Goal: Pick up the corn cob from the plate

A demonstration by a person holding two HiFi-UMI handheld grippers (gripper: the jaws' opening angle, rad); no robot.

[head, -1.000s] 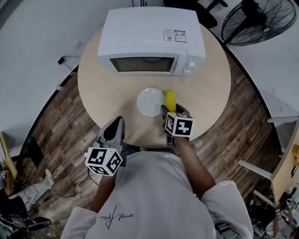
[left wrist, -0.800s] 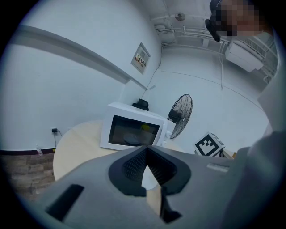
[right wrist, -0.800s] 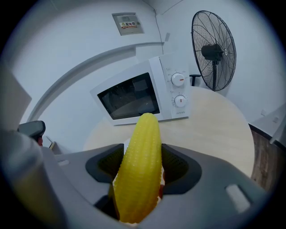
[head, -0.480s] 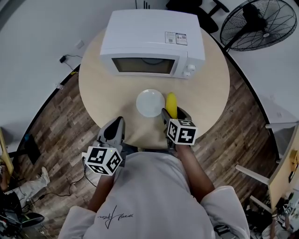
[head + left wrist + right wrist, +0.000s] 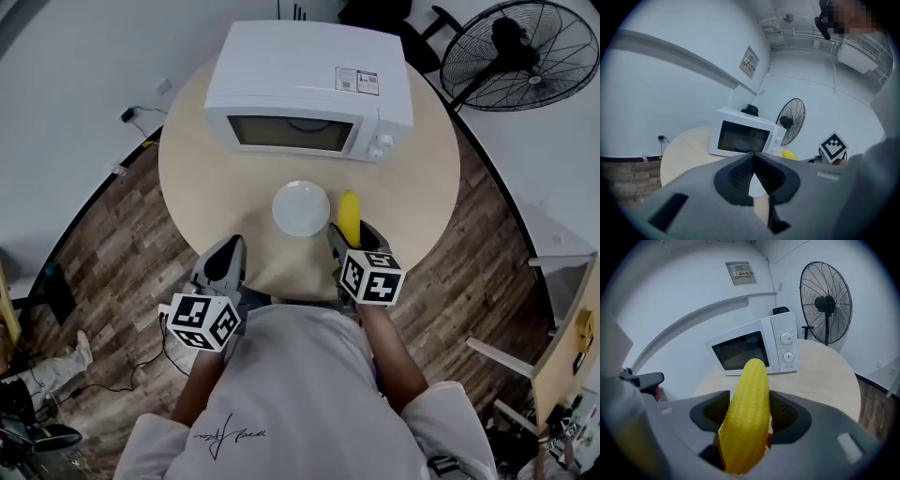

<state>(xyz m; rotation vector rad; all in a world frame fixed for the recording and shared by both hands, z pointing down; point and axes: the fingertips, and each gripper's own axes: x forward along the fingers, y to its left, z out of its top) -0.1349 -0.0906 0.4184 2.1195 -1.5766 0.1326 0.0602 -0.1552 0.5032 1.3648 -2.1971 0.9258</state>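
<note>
The right gripper (image 5: 345, 236) is clamping the corn (image 5: 348, 212), with the plate (image 5: 300, 208) just to its left. The left gripper (image 5: 225, 258) is idling closed and empty. The pickup seems to be finishing, calling next for a steady hold.

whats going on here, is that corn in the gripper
Yes. A person at a round table holds a gripper in each hand. The right gripper is shut on the corn cob, which is off the white plate and held just to its right, in front of the microwave. The plate is bare. The left gripper is shut on nothing and hangs back at the table's near edge.
</note>
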